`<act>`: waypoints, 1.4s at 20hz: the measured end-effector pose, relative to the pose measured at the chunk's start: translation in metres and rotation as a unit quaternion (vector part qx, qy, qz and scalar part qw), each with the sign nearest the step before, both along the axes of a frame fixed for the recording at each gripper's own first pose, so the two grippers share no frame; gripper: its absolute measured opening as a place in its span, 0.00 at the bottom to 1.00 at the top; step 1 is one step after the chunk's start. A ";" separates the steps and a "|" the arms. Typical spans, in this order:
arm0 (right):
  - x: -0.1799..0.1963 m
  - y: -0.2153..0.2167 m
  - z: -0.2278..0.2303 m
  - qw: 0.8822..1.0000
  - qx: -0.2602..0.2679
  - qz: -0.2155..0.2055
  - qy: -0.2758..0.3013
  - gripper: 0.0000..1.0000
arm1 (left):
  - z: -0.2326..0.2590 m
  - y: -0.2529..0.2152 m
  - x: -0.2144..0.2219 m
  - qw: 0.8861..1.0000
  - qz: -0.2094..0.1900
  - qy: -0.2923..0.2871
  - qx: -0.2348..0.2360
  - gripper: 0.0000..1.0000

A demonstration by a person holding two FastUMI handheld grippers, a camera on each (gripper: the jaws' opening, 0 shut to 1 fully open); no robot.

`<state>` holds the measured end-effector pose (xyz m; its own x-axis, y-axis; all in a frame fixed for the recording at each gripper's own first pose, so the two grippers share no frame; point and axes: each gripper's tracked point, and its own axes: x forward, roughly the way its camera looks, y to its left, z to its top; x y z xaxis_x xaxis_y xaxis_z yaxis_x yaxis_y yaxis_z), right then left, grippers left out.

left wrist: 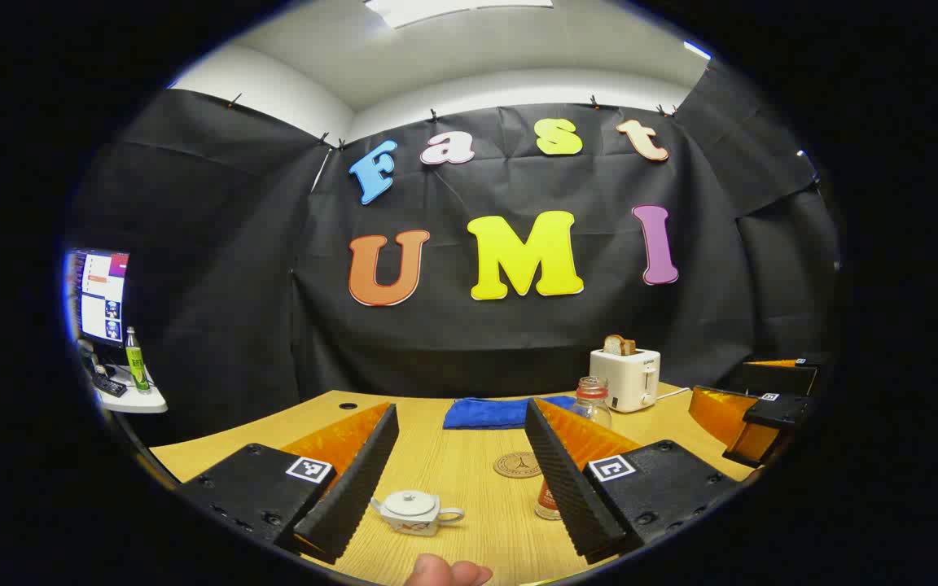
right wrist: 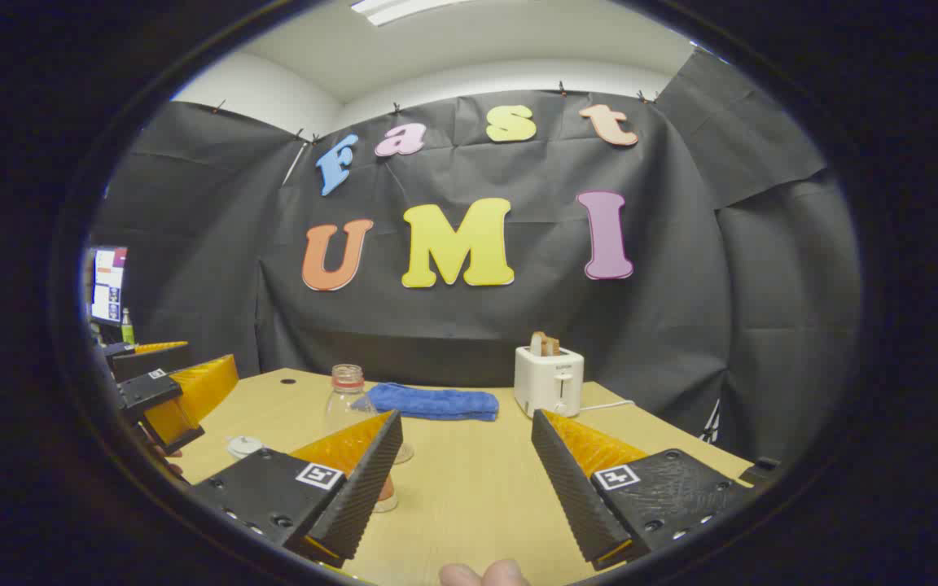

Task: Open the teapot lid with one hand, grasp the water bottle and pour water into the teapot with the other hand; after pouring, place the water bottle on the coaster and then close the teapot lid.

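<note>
A small white teapot (left wrist: 416,511) with its lid on stands on the wooden table (left wrist: 469,488). In the left gripper view it appears low between the fingers of my left gripper (left wrist: 461,407), which is open and not touching it. A round brown coaster (left wrist: 518,465) lies just beyond it. The clear water bottle (left wrist: 591,397) with a reddish cap stands upright, partly hidden by my right-hand finger. In the right gripper view the bottle (right wrist: 347,395) stands behind the left finger of my right gripper (right wrist: 466,417), open and holding nothing. The teapot (right wrist: 243,446) peeks out at far left.
A blue cloth (left wrist: 489,413) lies at the back of the table beside a white toaster (left wrist: 625,378) holding bread. The right gripper (left wrist: 762,415) hovers at the table's right side. A monitor (left wrist: 98,297) and a green bottle (left wrist: 137,360) stand on a side shelf at left.
</note>
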<state>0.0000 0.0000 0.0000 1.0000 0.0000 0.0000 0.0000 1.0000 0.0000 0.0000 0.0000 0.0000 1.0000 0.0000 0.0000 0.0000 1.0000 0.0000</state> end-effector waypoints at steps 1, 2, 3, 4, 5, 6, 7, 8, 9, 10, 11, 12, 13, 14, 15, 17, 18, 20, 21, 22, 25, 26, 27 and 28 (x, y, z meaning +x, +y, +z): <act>0.001 0.000 -0.001 1.000 0.000 0.002 0.000 0.96 | 0.000 0.000 0.000 1.000 0.000 0.001 0.001 0.98; 0.001 0.002 -0.003 1.000 0.000 0.004 0.003 0.96 | -0.001 0.000 0.002 1.000 0.001 0.003 0.003 0.98; 0.002 0.004 -0.004 1.000 0.000 0.006 0.004 0.96 | -0.002 -0.001 0.002 1.000 0.000 0.003 0.003 0.98; 0.003 0.005 -0.004 1.000 0.002 0.008 0.005 0.96 | -0.002 -0.002 0.001 1.000 -0.001 0.004 0.002 0.98; 0.002 0.004 -0.004 1.000 0.002 0.008 0.005 0.96 | -0.003 -0.002 0.001 1.000 -0.001 0.005 0.002 0.98; 0.002 0.004 -0.004 1.000 0.003 0.007 0.004 0.96 | -0.001 -0.002 0.001 1.000 0.000 0.005 0.002 0.98; 0.001 0.005 -0.002 1.000 0.002 0.007 0.003 0.97 | 0.000 -0.002 0.000 1.000 -0.001 0.003 0.003 0.98; 0.001 0.005 -0.002 1.000 0.002 0.007 0.001 0.96 | 0.000 -0.003 0.000 1.000 -0.001 0.002 0.002 0.98; 0.000 0.005 -0.002 1.000 0.002 0.006 0.000 0.96 | 0.000 -0.002 0.000 1.000 -0.001 0.002 0.001 0.98; 0.001 0.005 -0.002 1.000 0.002 0.007 0.000 0.97 | -0.001 -0.002 0.001 1.000 -0.001 0.004 0.000 0.98; 0.000 0.006 -0.001 1.000 0.002 0.007 0.000 0.97 | -0.001 -0.002 0.001 1.000 -0.001 0.006 -0.002 0.98; -0.001 0.007 -0.002 1.000 0.002 0.007 0.000 0.95 | -0.001 -0.001 -0.001 1.000 0.000 0.006 -0.003 0.98; 0.000 0.006 -0.002 1.000 0.002 0.007 0.000 0.96 | 0.000 0.000 -0.001 1.000 0.000 0.005 -0.004 0.98; 0.000 0.006 -0.002 1.000 0.002 0.007 0.000 0.96 | 0.000 0.000 0.000 1.000 0.001 0.006 -0.004 0.98; 0.000 0.007 -0.002 1.000 0.003 0.007 0.000 0.97 | 0.000 0.000 -0.001 1.000 0.000 0.005 -0.004 0.98; 0.000 0.006 -0.001 1.000 0.004 0.008 -0.002 0.96 | -0.001 0.001 0.000 1.000 0.002 0.008 -0.005 0.98; 0.001 0.006 -0.002 1.000 0.004 0.009 -0.002 0.96 | -0.004 0.001 0.001 1.000 0.003 0.011 -0.006 0.98; 0.002 0.007 -0.005 1.000 0.002 0.015 0.002 0.96 | -0.009 -0.001 0.002 1.000 0.003 0.020 -0.005 0.98; 0.003 0.007 -0.005 1.000 0.001 0.017 0.002 0.97 | -0.012 -0.001 0.001 1.000 0.004 0.024 -0.004 0.98; 0.003 0.005 -0.006 1.000 0.000 0.018 0.002 0.95 | -0.015 -0.001 0.001 1.000 0.005 0.026 -0.004 0.98; 0.007 0.001 -0.012 1.000 0.001 0.017 0.001 0.95 | -0.031 0.007 -0.001 0.999 0.011 0.044 -0.004 0.98; 0.008 0.000 -0.016 1.000 0.000 0.016 0.004 0.96 | -0.038 0.011 -0.002 0.999 0.013 0.053 -0.004 0.98; 0.009 -0.003 -0.019 1.000 0.000 0.014 0.007 0.96 | -0.045 0.015 -0.003 0.998 0.016 0.061 -0.004 0.98; 0.010 -0.004 -0.022 1.000 0.003 0.014 0.010 0.95 | -0.051 0.020 -0.004 0.997 0.020 0.068 -0.001 0.98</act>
